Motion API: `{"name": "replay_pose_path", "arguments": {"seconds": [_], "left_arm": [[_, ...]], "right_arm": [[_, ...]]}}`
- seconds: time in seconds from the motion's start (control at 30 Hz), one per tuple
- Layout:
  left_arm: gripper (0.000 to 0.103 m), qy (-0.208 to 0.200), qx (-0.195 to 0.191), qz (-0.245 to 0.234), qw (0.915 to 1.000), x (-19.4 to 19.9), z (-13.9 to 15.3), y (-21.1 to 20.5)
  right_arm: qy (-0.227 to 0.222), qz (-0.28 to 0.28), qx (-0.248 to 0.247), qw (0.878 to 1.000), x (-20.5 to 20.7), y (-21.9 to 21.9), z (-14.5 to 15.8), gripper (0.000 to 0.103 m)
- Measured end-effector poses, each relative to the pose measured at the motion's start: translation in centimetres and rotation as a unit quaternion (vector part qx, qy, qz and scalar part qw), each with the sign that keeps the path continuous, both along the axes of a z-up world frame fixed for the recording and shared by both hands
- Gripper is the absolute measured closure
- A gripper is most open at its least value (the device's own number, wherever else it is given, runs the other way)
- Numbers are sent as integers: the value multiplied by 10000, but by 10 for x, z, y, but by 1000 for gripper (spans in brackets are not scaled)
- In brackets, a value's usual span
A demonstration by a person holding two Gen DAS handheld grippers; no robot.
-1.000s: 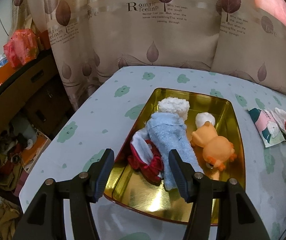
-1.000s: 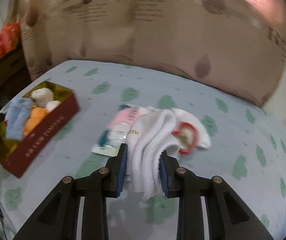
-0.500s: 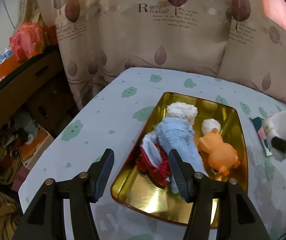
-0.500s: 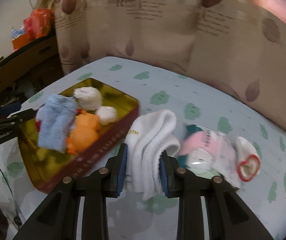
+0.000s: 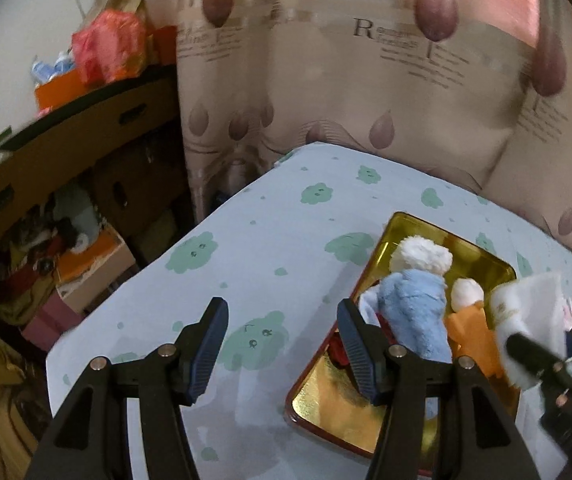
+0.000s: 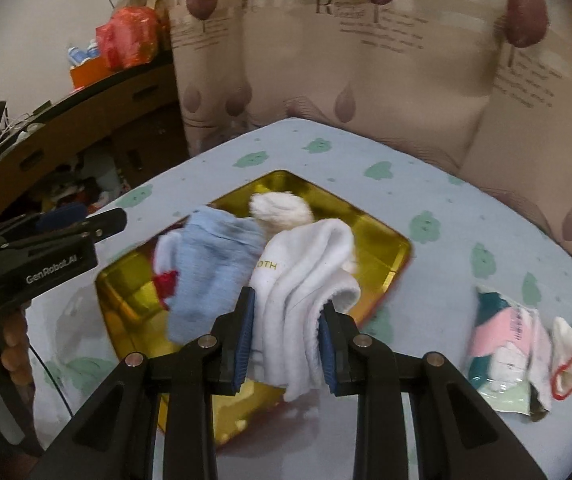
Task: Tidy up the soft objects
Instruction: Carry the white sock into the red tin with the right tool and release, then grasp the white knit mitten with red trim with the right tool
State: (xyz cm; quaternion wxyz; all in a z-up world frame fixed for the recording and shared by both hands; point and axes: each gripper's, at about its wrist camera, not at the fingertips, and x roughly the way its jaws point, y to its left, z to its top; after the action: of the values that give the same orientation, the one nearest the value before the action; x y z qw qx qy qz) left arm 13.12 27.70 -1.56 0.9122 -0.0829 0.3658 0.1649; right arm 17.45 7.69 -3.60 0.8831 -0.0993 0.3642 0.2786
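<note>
My right gripper is shut on a folded white towel and hangs over the gold tray. In the tray lie a light blue towel, a fluffy white roll and a red cloth. The left wrist view shows the same tray at the right, with the blue towel, an orange plush toy and the white towel held above them. My left gripper stands open over the tablecloth, left of the tray, with nothing between its fingers.
A packet with pink and teal cloth and a white sock with a red rim lie on the tablecloth right of the tray. A leaf-print curtain hangs behind. Cardboard boxes and clutter sit below the table's left edge.
My right gripper carried the white towel leftward from beside the packet to over the tray. My left gripper slid left off the tray onto the tablecloth and rolled a little.
</note>
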Motion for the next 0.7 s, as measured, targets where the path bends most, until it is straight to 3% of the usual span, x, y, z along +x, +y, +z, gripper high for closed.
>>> {"name": "replay_pose_path", "arguments": {"seconds": [0.27,0.43,0.5,0.53,0.7], "left_arm": [[45,91,-146,224,9996,1,-4,11],[45,101,-109,199,9997,1,-4,10],[45,122,-119,180,9997,1,-5,9],[45,129,-123,181,9997,1,-6,9],[45,135,-97,178,9997,2,-6,8]], "right_arm": [[189,199,-124,9995,-3,25,-22,75],[214,191,-51,9996,-5,25,-25,64],[124,145,-12,9998,-7,22,-21,47],[53,97,34,9999,-8,18,-17,43],[-106,-45,220,9997,-11,-4,1,42]]}}
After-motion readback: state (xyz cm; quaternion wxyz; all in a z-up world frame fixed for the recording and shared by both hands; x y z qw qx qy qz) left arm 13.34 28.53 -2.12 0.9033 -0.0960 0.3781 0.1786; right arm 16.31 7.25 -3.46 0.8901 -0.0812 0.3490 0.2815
